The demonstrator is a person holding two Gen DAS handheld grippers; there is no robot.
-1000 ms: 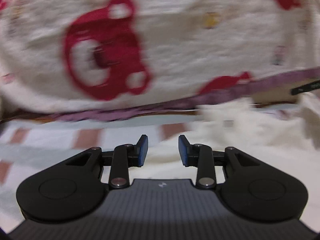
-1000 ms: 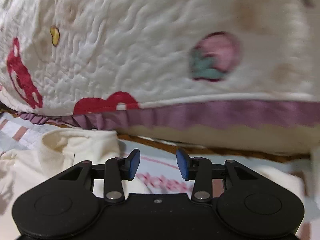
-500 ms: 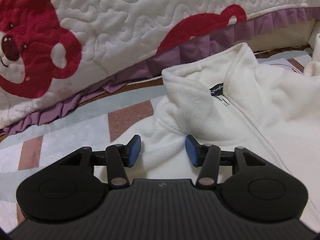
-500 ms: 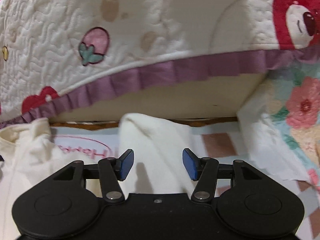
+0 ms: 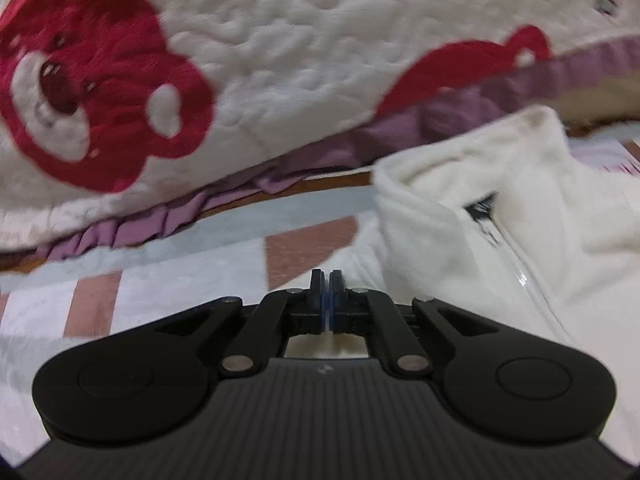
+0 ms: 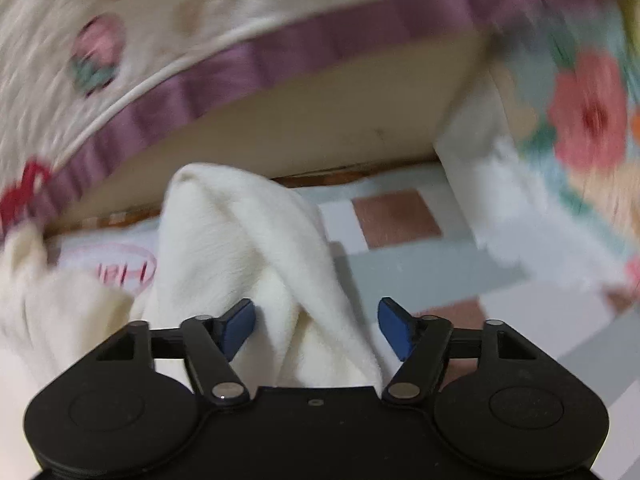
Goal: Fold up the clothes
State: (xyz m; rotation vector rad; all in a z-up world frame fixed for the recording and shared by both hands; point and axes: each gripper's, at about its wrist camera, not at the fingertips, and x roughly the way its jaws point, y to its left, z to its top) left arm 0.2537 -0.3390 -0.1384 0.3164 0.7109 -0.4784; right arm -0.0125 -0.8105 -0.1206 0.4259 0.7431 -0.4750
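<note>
A cream fleece jacket (image 5: pixel 500 184) lies on a checked mat, its collar up and its zip (image 5: pixel 520 272) running toward the lower right. My left gripper (image 5: pixel 328 284) is shut at the jacket's left shoulder edge. Its pads meet, and no cloth shows between them. In the right wrist view a cream sleeve (image 6: pixel 240 232) lies bunched, pointing away from me. My right gripper (image 6: pixel 316 320) hangs over the sleeve with its jaws opening wide. The sleeve runs between the fingers, but the pads do not press on it.
A quilted bedspread with red bears (image 5: pixel 280 60) and a purple frill hangs just behind the jacket. The pale bed base (image 6: pixel 340 120) stands under it. A floral cloth (image 6: pixel 580 120) drapes down at the right. The checked mat (image 6: pixel 396 220) shows to the right of the sleeve.
The left gripper's jaws closed completely at the jacket's shoulder. The right gripper came nearer to the sleeve, rolled a little, and its jaws spread wider.
</note>
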